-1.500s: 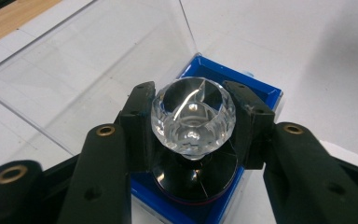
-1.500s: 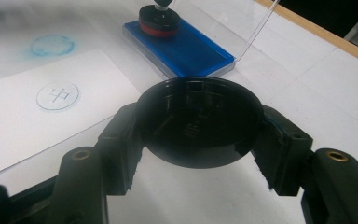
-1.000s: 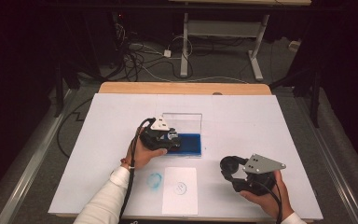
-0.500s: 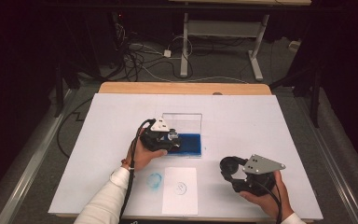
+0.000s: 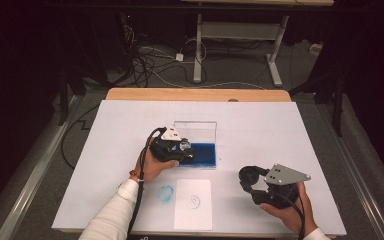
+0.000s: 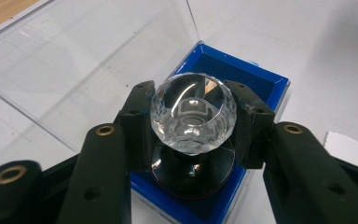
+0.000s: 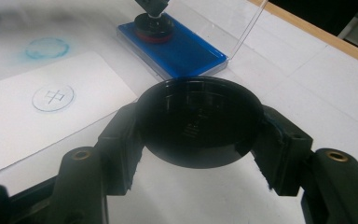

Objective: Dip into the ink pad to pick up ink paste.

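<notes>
Nearest, the right gripper (image 5: 260,187) pinches a round black cap (image 7: 199,122) just above the table's (image 5: 300,130) near edge, beside a paper slip (image 5: 193,204) printed with a ringed character. Farther in, the left gripper (image 5: 180,150) clamps a crystal-knobbed stamp (image 6: 193,113) onto the blue ink pad (image 5: 204,154) of the open clear case. Inking seems the step in hand; next likely calls for lifting the stamp straight up and carrying it to the slip.
</notes>
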